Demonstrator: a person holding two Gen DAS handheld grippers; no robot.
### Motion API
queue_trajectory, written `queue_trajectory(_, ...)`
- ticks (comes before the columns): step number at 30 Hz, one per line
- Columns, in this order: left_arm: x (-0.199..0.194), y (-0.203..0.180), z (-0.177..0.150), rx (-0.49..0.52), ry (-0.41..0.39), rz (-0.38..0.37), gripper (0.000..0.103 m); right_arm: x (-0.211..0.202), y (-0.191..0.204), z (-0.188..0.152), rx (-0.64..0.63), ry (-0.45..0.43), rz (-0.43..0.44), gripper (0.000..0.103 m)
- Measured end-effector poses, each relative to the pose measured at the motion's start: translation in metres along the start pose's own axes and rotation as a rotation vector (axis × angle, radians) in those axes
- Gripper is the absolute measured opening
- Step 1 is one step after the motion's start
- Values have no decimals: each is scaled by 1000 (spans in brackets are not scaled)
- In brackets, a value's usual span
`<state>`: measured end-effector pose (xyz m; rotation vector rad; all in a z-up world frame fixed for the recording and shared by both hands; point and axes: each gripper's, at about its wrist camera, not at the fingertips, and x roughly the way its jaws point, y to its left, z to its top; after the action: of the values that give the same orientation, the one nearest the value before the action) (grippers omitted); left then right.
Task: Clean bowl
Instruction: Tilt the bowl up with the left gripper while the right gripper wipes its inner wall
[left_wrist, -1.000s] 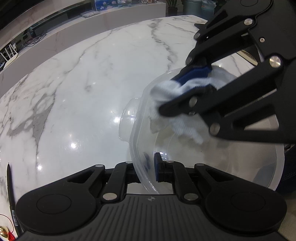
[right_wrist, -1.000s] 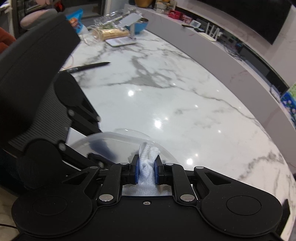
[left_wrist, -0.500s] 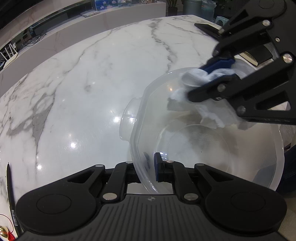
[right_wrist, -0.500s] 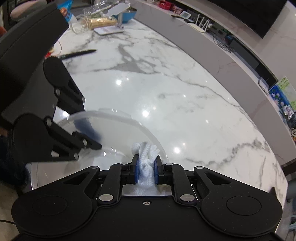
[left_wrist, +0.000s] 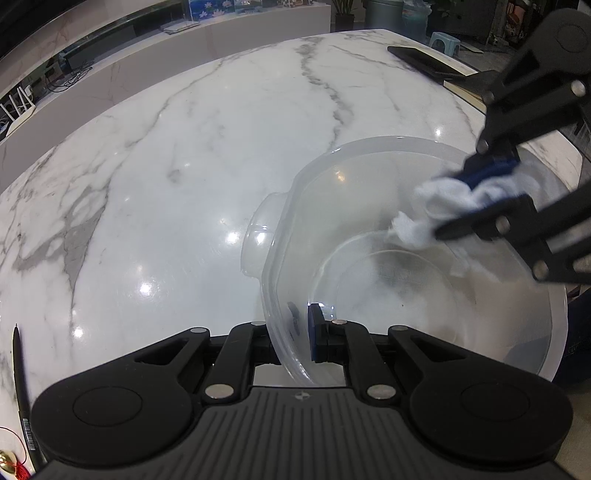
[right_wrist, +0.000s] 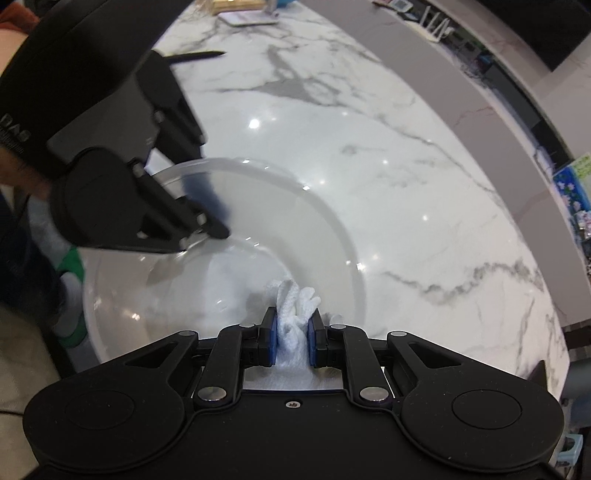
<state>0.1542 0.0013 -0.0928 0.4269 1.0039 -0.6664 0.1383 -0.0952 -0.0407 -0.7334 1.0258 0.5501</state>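
A clear plastic bowl (left_wrist: 424, 266), round and deep with a thin smooth wall, is held tilted at the near edge of the counter (left_wrist: 184, 166), which is of polished white marble with grey veins and bright reflections. Its rim is pinched by the left claw (left_wrist: 301, 338), closed on the wall with one blue pad inside and one outside. The right claw (right_wrist: 291, 341) is closed on a white cloth (right_wrist: 293, 306), soft and crumpled with a knitted texture, which is pressed against the inner wall of the bowl on the far right side. A black pen (left_wrist: 22, 391) is lying on the counter at the left, well apart from the bowl.
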Motion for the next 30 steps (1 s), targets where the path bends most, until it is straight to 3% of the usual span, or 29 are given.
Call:
queue_trajectory(11,2,1,1,-11,-2,4,9,0,13,0,-31,30,76,13)
queue_trajectory(19,2,1,2,-25,-20,21,9,1,17,-1,-41,32,86,13)
queue_trajectory(30,-34,-6,17,-27,-211,163,4,3,16,0,-41,13,39,13)
